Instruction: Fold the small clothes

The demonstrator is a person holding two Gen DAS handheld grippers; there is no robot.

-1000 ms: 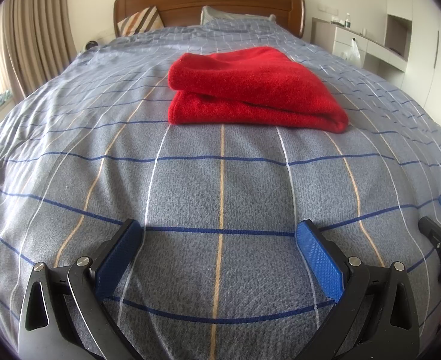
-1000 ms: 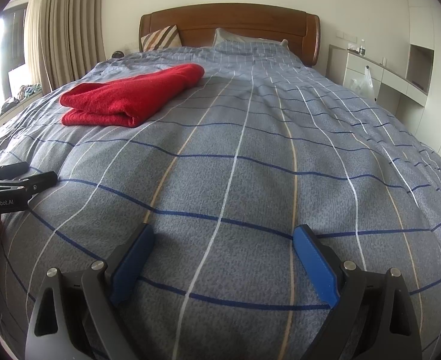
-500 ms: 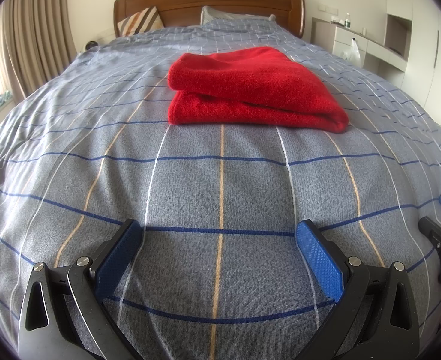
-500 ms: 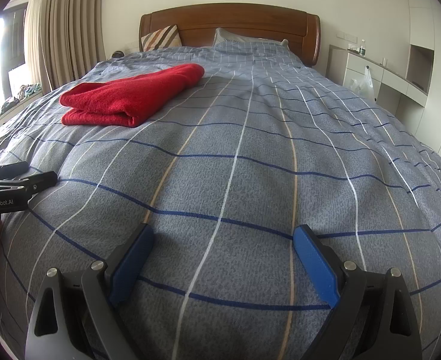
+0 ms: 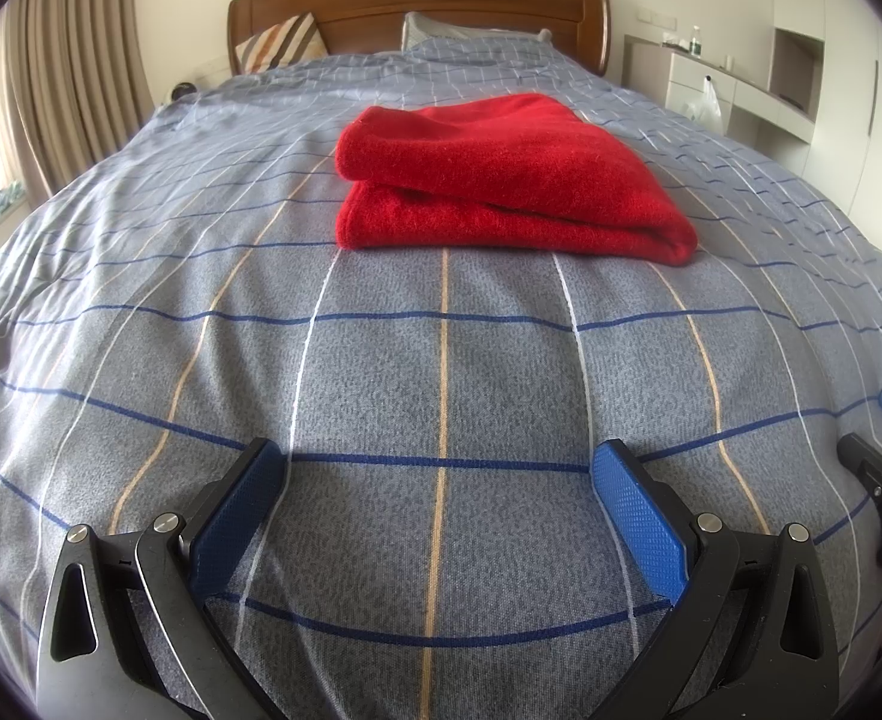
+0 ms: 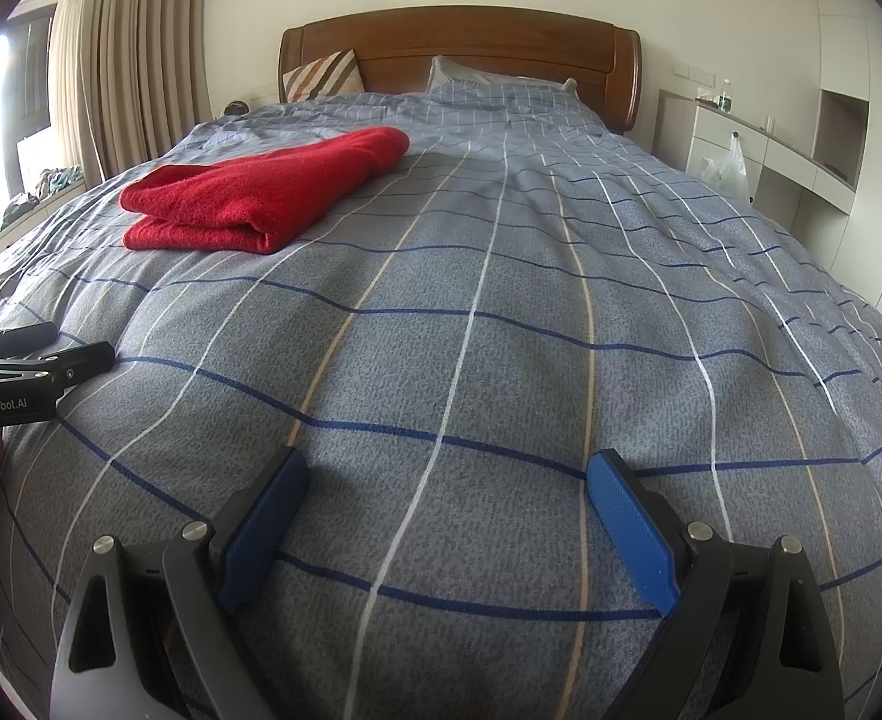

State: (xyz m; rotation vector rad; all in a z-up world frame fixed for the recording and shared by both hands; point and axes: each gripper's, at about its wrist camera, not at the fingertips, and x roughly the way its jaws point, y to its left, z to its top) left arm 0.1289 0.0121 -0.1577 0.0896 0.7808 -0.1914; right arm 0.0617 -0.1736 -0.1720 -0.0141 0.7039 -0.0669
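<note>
Nothing has moved since a second ago: both of my grippers sit where they were and the red garment lies unchanged. My left gripper [image 5: 441, 480] hovers low over the near end of the bed, its blue pads [image 5: 639, 516] spread wide with only bedspread between them, holding nothing. My right gripper [image 6: 447, 486] is just the same, fingers far apart and empty, over the quilt [image 6: 501, 360] a little to the right of the other.

Straight ahead of the left gripper, well apart from it, the red garment [image 5: 501, 180] rests on the grey checked quilt, folded over on itself into a thick rectangle with a rounded fold on its right end. From the right wrist view the same garment [image 6: 261, 192] sits far off to the left, with its folded edge facing me.

I can see the tip of my right gripper at the right edge of the left view, and the side of my left gripper [image 6: 27, 372] at the left edge of the right view. Beyond the garment are a striped pillow [image 5: 279, 45] and the wooden headboard [image 5: 441, 6]. Curtains [image 6: 135, 60] hang at the far left, and a white cabinet [image 6: 771, 150] stands at the far right.
</note>
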